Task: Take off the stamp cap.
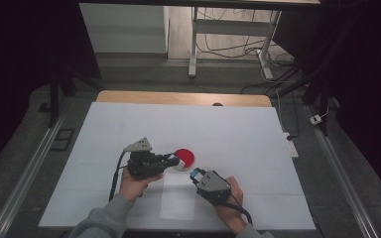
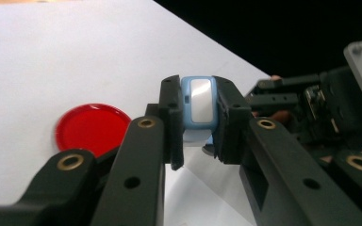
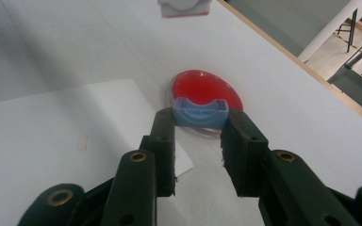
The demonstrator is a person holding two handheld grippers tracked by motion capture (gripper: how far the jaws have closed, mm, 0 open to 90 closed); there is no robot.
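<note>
The white-covered counter (image 1: 228, 129) lies open across its far half and out to both side edges; the red disc (image 1: 185, 157) is the one flat obstacle near the middle; the left gripper (image 1: 171, 160) crowds it from the left; the right gripper (image 1: 195, 174) sits just in front; a paper sheet (image 1: 177, 201) lies flat below.

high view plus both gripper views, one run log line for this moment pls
left gripper: shut on blue-and-white piece | right gripper: shut on blue cap | red disc: flat on table, untouched
</note>
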